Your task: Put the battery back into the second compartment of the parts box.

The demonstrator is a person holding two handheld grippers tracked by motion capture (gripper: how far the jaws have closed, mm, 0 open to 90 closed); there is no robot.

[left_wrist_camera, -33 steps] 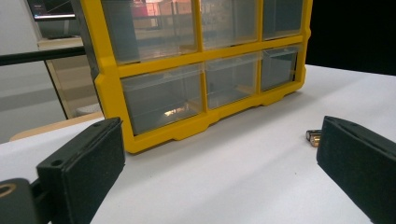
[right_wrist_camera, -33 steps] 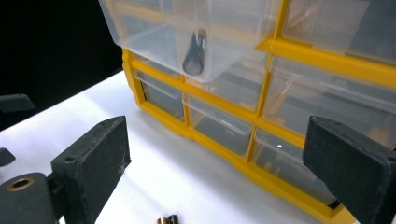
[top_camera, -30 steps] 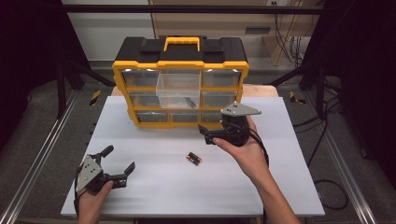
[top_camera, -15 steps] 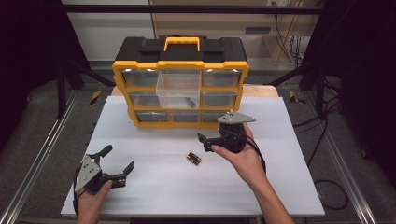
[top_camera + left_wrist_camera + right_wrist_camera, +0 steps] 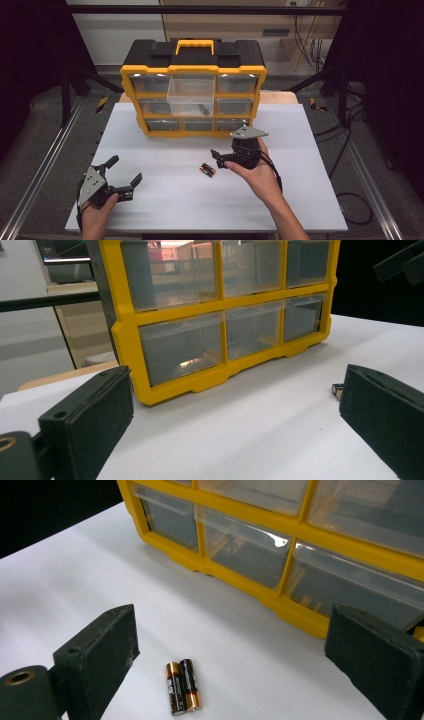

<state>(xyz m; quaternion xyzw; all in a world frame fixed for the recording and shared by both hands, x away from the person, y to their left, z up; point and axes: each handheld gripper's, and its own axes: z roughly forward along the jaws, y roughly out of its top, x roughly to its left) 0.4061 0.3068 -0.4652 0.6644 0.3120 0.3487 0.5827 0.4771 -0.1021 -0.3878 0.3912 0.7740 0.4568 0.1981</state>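
The high view is looking down and forward over the whole white table [image 5: 165,150]. Both gripper views are sitting low and close to it, facing the far yellow drawer cabinet [image 5: 200,380], which all three views are sharing.
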